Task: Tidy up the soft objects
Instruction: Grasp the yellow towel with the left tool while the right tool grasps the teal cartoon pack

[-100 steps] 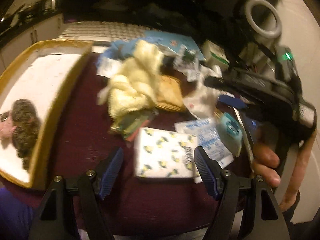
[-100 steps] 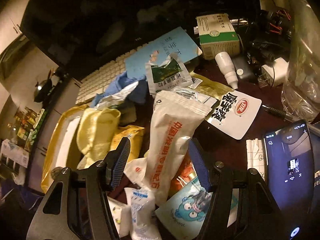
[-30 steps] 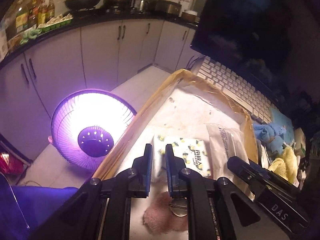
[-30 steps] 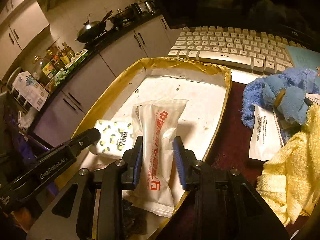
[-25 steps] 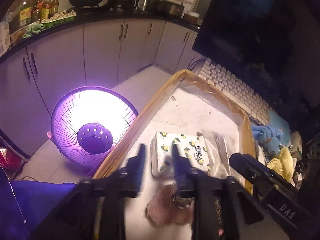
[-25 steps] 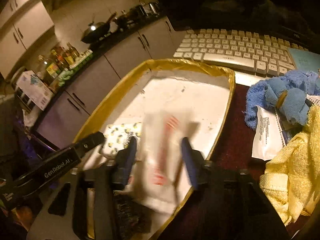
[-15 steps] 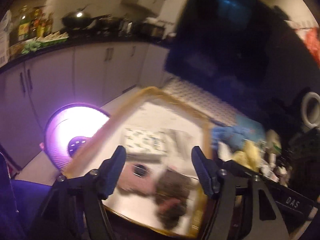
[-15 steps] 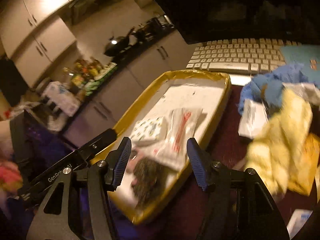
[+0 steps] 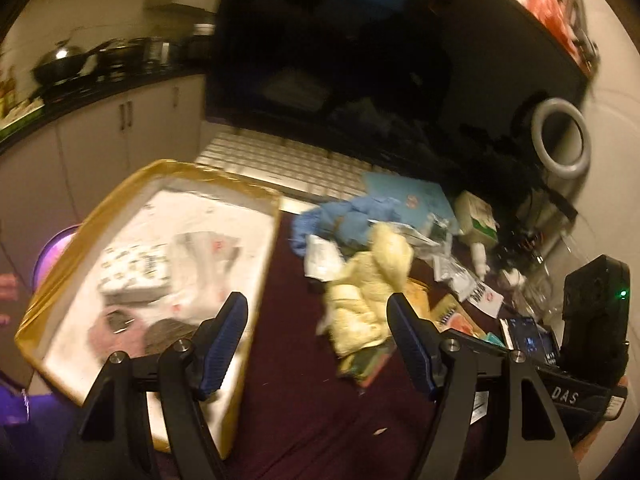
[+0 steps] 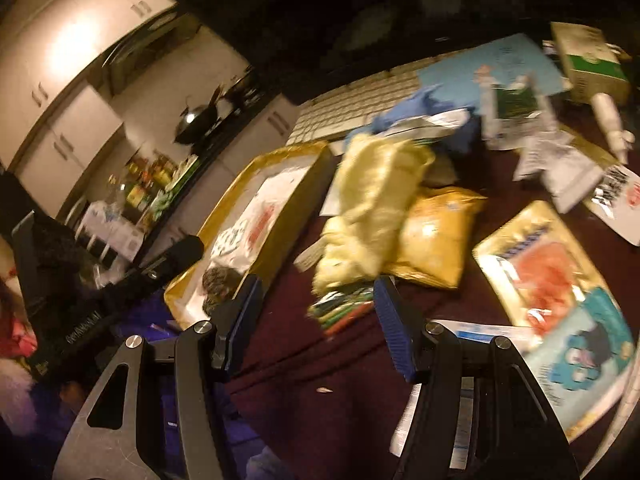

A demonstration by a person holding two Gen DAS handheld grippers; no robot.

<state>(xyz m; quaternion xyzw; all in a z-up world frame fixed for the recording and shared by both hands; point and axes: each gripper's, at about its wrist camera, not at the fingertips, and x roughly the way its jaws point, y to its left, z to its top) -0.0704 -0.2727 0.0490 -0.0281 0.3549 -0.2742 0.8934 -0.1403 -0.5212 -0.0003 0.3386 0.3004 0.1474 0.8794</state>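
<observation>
A gold-rimmed tray (image 9: 264,264) (image 10: 308,188) lies at the left of the maroon table. In it are a tissue pack with a yellow print (image 9: 134,270), a clear packet with red print (image 9: 200,268) and dark and pink fuzzy items (image 9: 160,330). A yellow towel (image 9: 368,292) (image 10: 372,204) and a blue cloth (image 9: 340,220) (image 10: 416,116) lie on the table beside the tray. My left gripper (image 9: 316,344) is open and empty above the table between tray and towel. My right gripper (image 10: 316,328) is open and empty in front of the towel.
A white keyboard (image 9: 288,168) and a dark monitor (image 9: 360,60) stand at the back. Packets lie to the right: an orange bag (image 10: 436,232), a gold and red pouch (image 10: 540,264), a green-white box (image 10: 592,64) and a phone (image 9: 528,338). A purple heater (image 9: 52,252) glows left of the tray.
Both grippers have opened, leaving the tissue pack and the clear packet in the tray. Both have pulled back and swung right toward the cluttered table.
</observation>
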